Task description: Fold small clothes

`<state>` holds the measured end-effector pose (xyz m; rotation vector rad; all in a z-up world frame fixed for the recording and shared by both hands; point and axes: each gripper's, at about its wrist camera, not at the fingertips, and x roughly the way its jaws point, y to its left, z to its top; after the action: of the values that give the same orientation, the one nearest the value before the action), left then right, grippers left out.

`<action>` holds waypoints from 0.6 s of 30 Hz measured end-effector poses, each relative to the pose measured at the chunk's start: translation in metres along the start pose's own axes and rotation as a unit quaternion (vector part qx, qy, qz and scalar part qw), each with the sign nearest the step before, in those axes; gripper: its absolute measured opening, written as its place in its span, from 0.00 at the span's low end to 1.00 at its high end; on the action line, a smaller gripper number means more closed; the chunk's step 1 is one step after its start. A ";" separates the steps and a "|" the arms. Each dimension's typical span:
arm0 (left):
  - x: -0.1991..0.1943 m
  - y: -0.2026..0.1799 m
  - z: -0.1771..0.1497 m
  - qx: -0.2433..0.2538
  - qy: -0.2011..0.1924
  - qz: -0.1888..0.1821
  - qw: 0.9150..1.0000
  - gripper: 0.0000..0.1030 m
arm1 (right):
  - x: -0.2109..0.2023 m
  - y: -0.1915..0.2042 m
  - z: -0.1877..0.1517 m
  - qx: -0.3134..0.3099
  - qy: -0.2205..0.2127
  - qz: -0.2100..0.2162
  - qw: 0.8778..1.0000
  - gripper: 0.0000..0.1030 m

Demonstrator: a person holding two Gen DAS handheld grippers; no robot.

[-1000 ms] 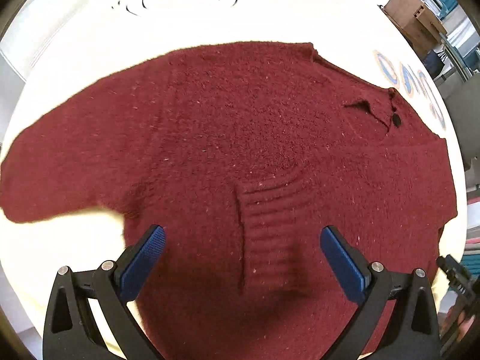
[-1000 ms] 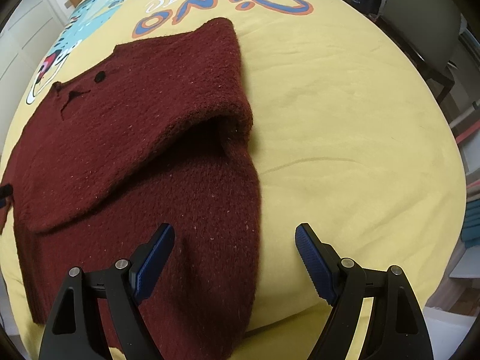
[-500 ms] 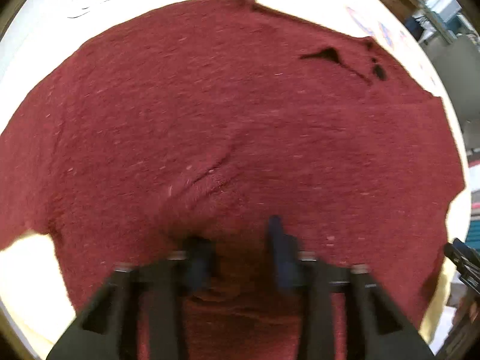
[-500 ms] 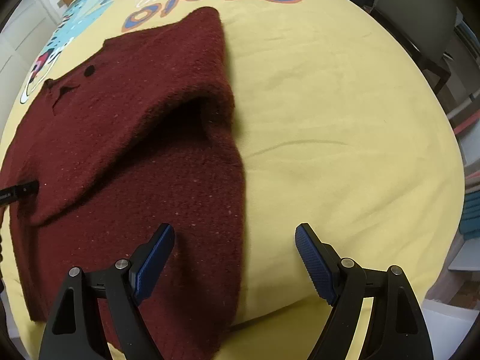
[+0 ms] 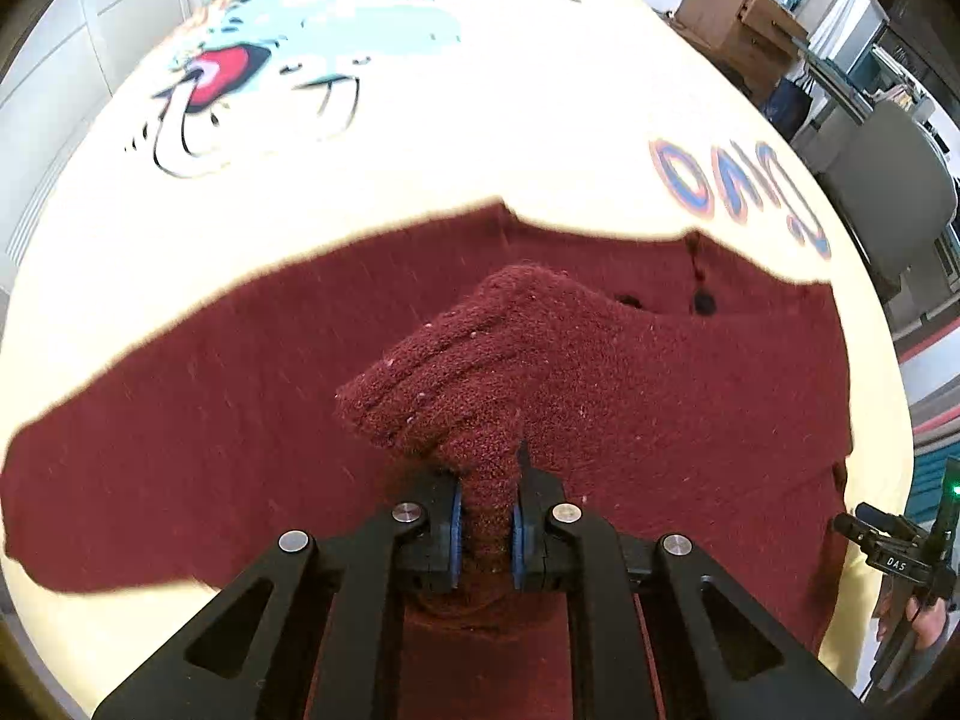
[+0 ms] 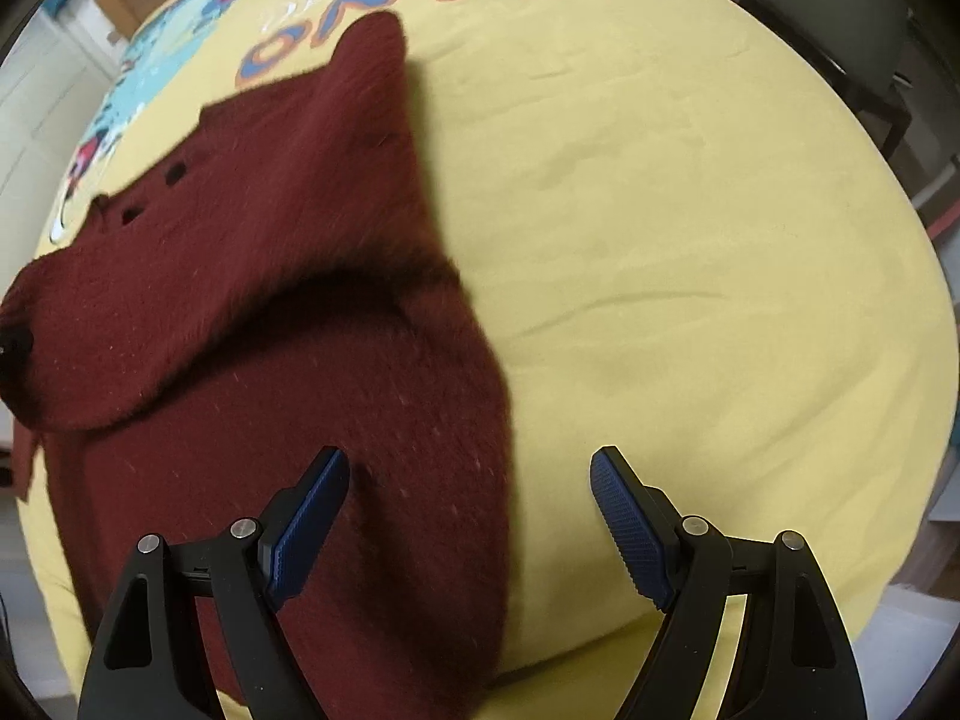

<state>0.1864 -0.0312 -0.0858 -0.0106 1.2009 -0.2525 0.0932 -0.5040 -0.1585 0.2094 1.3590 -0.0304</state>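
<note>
A dark red knitted sweater (image 5: 690,396) lies on a yellow printed bedsheet (image 5: 480,138). My left gripper (image 5: 485,531) is shut on the ribbed cuff of the folded-in sleeve (image 5: 456,372) and holds it lifted above the sweater's body. In the right wrist view the sweater (image 6: 288,312) lies at the left, its sleeve raised at the left edge. My right gripper (image 6: 468,516) is open and empty, hovering over the sweater's right side edge, left finger over the cloth, right finger over bare sheet.
The sheet (image 6: 690,240) carries a dinosaur print and "Dino" lettering (image 5: 738,192). A cardboard box (image 5: 738,18) and a grey chair (image 5: 888,192) stand past the bed's right side. The other gripper (image 5: 900,552) shows at the right edge.
My left gripper closed on the sleeve cuff and lifted it off the sweater. My right gripper stayed open and shifted slightly over the sweater's right edge.
</note>
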 end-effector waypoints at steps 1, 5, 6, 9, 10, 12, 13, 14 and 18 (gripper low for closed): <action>-0.006 0.008 0.000 0.002 -0.003 0.004 1.000 0.09 | -0.001 0.001 0.006 -0.001 -0.003 -0.005 1.000 0.81; 0.015 0.028 0.009 -0.001 0.002 0.017 1.000 0.09 | -0.009 0.004 0.035 0.002 -0.027 0.004 1.000 0.81; 0.019 0.032 0.009 -0.004 0.006 0.019 1.000 0.09 | -0.010 0.006 0.047 0.000 -0.034 0.007 0.999 0.81; 0.027 0.053 0.005 -0.021 0.018 0.019 0.999 0.09 | -0.005 0.012 0.079 -0.001 -0.039 0.025 0.999 0.81; 0.031 0.057 0.002 -0.027 0.023 0.017 0.999 0.09 | -0.003 0.012 0.086 0.003 -0.041 0.033 0.999 0.81; 0.037 0.064 -0.005 -0.038 0.031 0.014 0.999 0.09 | 0.004 0.021 0.098 0.019 -0.053 0.044 0.997 0.81; 0.040 0.067 -0.008 -0.041 0.034 0.012 0.998 0.09 | 0.010 0.021 0.105 0.024 -0.052 0.046 0.997 0.81; 0.043 0.069 -0.010 -0.043 0.037 0.011 0.998 0.09 | 0.016 0.022 0.113 0.026 -0.048 0.049 0.997 0.80; 0.046 0.078 -0.014 -0.048 0.048 0.003 0.998 0.09 | 0.046 0.039 0.119 0.014 -0.009 0.081 0.997 0.35</action>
<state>0.2034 0.0369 -0.1446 -0.0794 1.3081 -0.1925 0.2233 -0.4814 -0.1754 0.3425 1.3196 0.0840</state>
